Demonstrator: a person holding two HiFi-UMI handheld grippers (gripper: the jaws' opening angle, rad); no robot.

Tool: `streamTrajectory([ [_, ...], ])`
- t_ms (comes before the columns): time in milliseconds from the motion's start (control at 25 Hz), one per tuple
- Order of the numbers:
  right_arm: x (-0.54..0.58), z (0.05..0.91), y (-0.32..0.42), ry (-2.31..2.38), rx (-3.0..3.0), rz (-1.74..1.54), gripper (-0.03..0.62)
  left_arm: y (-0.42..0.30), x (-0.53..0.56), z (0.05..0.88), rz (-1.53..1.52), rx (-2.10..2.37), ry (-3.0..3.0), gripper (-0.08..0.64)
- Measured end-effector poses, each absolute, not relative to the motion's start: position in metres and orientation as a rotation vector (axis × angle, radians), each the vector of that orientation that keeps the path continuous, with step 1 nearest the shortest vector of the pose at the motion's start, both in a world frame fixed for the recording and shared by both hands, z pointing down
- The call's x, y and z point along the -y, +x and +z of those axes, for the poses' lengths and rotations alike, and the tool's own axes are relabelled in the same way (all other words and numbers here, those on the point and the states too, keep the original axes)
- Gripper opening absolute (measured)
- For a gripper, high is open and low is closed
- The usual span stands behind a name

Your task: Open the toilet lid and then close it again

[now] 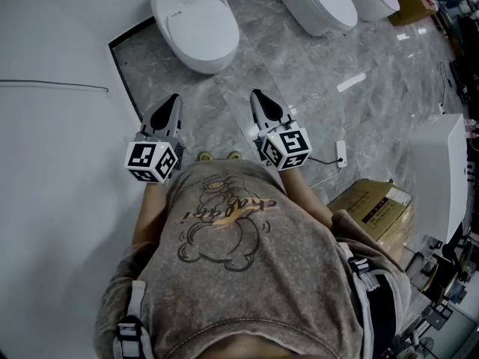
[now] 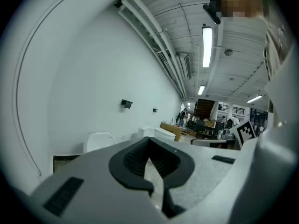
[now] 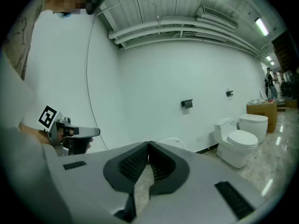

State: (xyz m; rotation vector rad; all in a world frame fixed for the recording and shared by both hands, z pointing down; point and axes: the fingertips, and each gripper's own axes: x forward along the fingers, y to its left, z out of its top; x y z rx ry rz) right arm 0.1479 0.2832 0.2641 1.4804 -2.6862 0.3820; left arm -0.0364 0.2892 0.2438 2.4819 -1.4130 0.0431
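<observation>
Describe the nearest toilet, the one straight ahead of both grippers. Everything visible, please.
The toilet is a white, glossy, ceramic-looking unit with a rounded oval top. Its lid looks down, covering the bowl, with small dark print on it. It stands upright on the grey marbled floor, its back toward the white wall. Nothing touches it: the left gripper and right gripper, both shut and empty, are held short of it.

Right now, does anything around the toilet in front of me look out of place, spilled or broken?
Nothing much. The toilet has its lid down and looks whole, and no spill shows on the floor. The only stray thing is a small white plug on a black cord, lying on the tiles to the right.
</observation>
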Motion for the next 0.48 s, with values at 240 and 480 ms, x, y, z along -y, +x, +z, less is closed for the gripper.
streamTrajectory([
  [240,-0.2863,0.2719,0.1418,1.454,2.711,0.403,0.026,-0.0378,-0.2944,0.2508,0.054,1.432,2.470,0.009],
  [480,-0.2834,0.2708,0.1413,1.421,2.757,0.444,0.028,-0.0318,-0.2924,0.2531,0.071,1.445,2.452,0.009],
])
